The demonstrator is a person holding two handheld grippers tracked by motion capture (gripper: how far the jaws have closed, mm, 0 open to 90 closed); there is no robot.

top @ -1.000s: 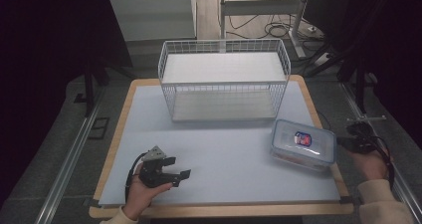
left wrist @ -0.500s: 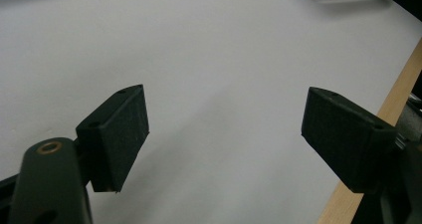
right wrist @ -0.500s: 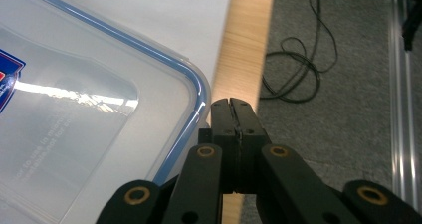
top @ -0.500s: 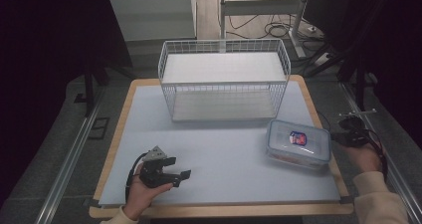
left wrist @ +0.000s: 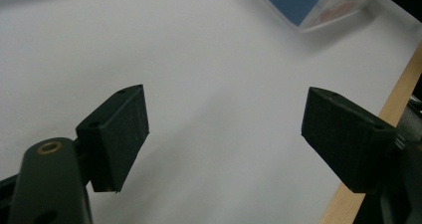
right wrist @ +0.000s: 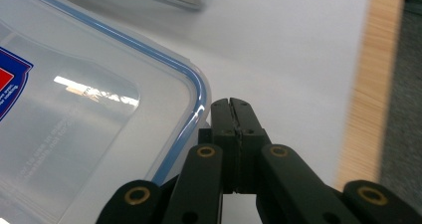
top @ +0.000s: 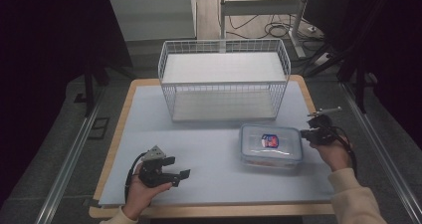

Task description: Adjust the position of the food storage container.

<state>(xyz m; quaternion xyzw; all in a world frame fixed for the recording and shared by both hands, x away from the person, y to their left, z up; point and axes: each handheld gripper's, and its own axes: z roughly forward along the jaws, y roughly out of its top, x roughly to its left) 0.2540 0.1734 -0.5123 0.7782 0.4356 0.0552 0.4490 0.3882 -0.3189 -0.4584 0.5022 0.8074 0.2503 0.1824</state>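
At the near left of the pale blue-grey table mat (top: 209,154) the left gripper (top: 175,173) rested with its jaws spread wide and bare mat between them; its own view cut off all but a corner of the container. Right of centre, before the white wire basket (top: 224,79), lay the clear plastic rectangular container with a blue-rimmed lid (top: 271,145), its red-and-blue label too small to read. The right gripper (right wrist: 232,104), jaws pressed together and pinching nothing, sat against the container's right edge.

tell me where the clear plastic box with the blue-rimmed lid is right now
In the high view the plastic box sits on the right half of the white table mat, just in front of the wire basket, with the shut right gripper at its right edge.
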